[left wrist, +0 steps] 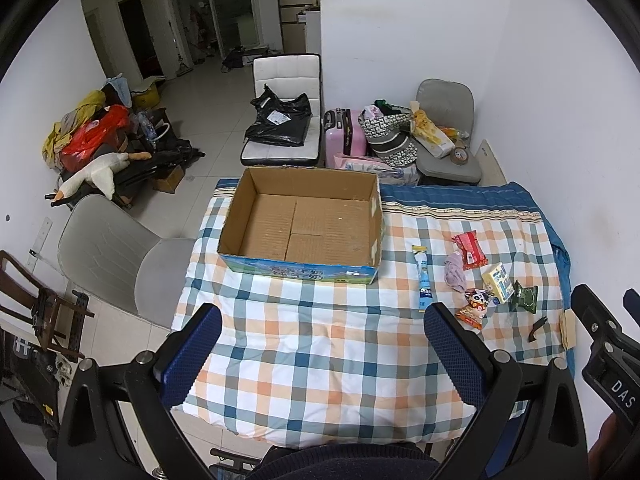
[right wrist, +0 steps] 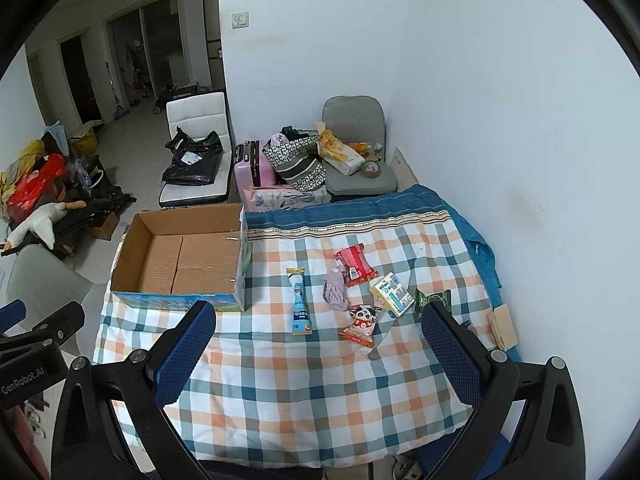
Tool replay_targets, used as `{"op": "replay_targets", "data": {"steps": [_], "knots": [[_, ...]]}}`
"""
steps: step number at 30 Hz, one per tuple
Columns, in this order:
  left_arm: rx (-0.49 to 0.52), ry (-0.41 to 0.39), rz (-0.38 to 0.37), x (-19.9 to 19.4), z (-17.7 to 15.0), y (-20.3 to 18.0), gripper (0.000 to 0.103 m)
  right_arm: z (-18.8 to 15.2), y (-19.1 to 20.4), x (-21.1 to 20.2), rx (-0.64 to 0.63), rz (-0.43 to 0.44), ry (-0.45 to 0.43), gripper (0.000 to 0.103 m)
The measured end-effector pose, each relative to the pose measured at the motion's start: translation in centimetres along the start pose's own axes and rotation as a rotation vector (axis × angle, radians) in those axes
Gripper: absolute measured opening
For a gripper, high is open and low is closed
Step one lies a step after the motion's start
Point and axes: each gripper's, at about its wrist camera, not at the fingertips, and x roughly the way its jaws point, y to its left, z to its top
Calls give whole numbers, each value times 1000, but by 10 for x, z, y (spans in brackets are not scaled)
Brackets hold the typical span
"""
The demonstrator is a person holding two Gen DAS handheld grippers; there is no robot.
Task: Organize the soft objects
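Observation:
An empty cardboard box (left wrist: 304, 224) (right wrist: 184, 260) stands on a checked quilt (left wrist: 320, 360) (right wrist: 320, 380). To its right lie a blue-white tube pouch (left wrist: 423, 280) (right wrist: 300, 300), a purple cloth (left wrist: 455, 272) (right wrist: 335, 290), a red packet (left wrist: 469, 249) (right wrist: 355, 266), a yellow-blue pack (left wrist: 498, 282) (right wrist: 392, 294), a panda snack bag (left wrist: 474, 306) (right wrist: 362, 320) and a green packet (left wrist: 525, 298) (right wrist: 434, 300). My left gripper (left wrist: 322, 320) is open and empty above the quilt's near side. My right gripper (right wrist: 320, 320) is open and empty, hovering short of the items.
A small black clip (left wrist: 537, 329) and a tan pad (left wrist: 568, 330) (right wrist: 502, 326) lie near the quilt's right edge. A grey chair (left wrist: 120, 256) stands at the left. Chairs, a pink suitcase (left wrist: 344, 136) and bags crowd behind the table. The wall is close on the right.

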Motion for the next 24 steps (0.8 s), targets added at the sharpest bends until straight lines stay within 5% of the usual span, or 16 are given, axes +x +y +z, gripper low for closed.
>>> {"op": "replay_targets", "data": {"steps": [6,12,24], "knots": [[43,8,-75,32,27,-22,103,11,-23,19,111,8,46,103],[116,95,-179,111,50,-86,103,12,-100,79,247,-65,117,103],[162,447,-186,327,37,-200,99,-5,-184,351,183,-8,415,103]]}}
